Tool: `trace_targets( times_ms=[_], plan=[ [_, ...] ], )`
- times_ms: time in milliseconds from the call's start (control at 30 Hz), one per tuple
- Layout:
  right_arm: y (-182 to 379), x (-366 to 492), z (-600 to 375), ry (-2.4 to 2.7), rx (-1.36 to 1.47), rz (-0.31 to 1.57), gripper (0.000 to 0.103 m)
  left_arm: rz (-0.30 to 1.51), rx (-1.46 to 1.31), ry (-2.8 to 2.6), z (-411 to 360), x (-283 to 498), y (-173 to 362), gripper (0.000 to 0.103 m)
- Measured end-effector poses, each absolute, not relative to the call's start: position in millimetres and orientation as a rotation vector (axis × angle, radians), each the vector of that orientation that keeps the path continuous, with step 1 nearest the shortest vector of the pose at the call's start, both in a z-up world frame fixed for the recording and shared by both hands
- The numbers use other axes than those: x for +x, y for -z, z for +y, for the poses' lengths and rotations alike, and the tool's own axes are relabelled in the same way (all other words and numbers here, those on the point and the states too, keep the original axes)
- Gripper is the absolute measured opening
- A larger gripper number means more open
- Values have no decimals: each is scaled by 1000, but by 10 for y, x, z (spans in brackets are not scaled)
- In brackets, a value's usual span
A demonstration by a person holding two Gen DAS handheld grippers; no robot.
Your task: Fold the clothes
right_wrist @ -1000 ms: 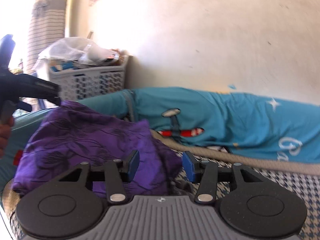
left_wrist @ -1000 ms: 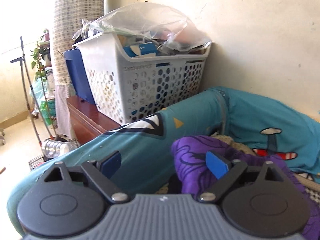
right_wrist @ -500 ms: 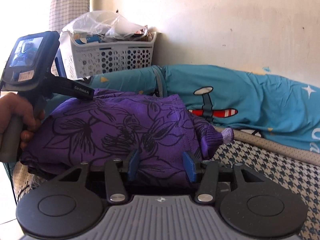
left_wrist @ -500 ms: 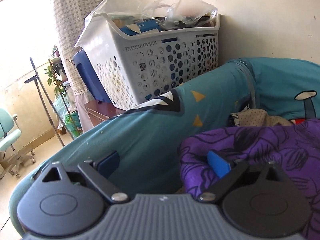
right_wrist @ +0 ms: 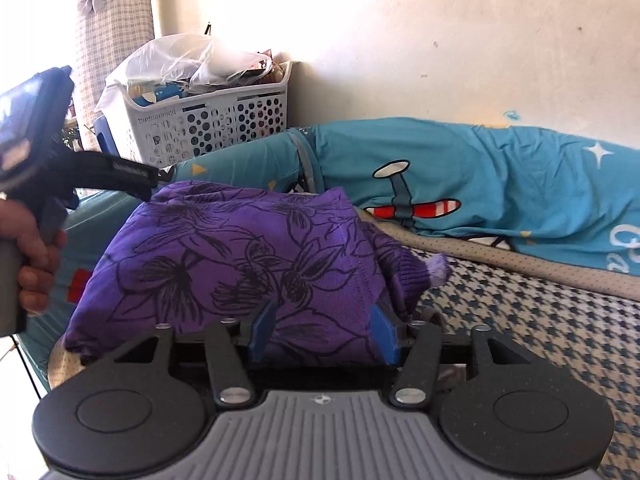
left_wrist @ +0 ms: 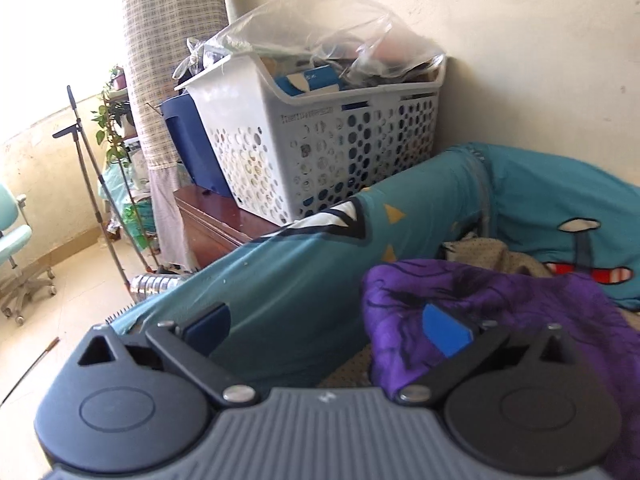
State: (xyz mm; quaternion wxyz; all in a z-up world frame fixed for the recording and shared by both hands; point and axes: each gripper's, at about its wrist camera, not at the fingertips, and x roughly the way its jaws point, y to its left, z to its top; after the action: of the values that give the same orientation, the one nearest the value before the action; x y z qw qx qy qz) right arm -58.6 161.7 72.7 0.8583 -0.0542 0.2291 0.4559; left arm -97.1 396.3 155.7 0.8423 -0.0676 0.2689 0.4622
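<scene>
In the right wrist view, a hand at the far left grips the handle of the left gripper; the hand is cut off by the frame edge and the tool's fingertips are lost against the cloth, so its reach there is hard to judge. Its own camera shows the left gripper with jaws spread wide and opening, nothing pinched: the left pad lies over the teal bolster, the right pad over the near-left corner of the purple garment, and whether that pad touches the cloth I cannot tell.

Behind the bolster stands a white perforated basket, on a brown wooden surface; its contents are blurred under a clear plastic bag.

The purple garment, printed with black flowers, lies bunched in a folded heap near the left edge of the bed, on the checked cover. Its underside and near edge are hidden by the tool bodies. A ribbed cuff pokes out on its right side.

The right gripper has its jaws partly apart and opening, the garment's near edge between the blue pads; the pads seem clear of the cloth, though the fabric close behind them makes this hard to read.

Along the far edge runs a teal pillow with a plane print, cut off at right.
</scene>
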Motion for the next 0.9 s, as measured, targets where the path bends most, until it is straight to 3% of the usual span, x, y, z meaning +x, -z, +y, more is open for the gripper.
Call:
trace_targets(
  times_ms=[600,900],
  plan=[
    [-761,-1004,1038,-935,-154,622,66,711,-299,-851,2767,-1664,-1439,103],
    [-779,-1090,837,-926,-166,666,78,705,-331,-849,2406,-1916,-1445,103]
  ],
)
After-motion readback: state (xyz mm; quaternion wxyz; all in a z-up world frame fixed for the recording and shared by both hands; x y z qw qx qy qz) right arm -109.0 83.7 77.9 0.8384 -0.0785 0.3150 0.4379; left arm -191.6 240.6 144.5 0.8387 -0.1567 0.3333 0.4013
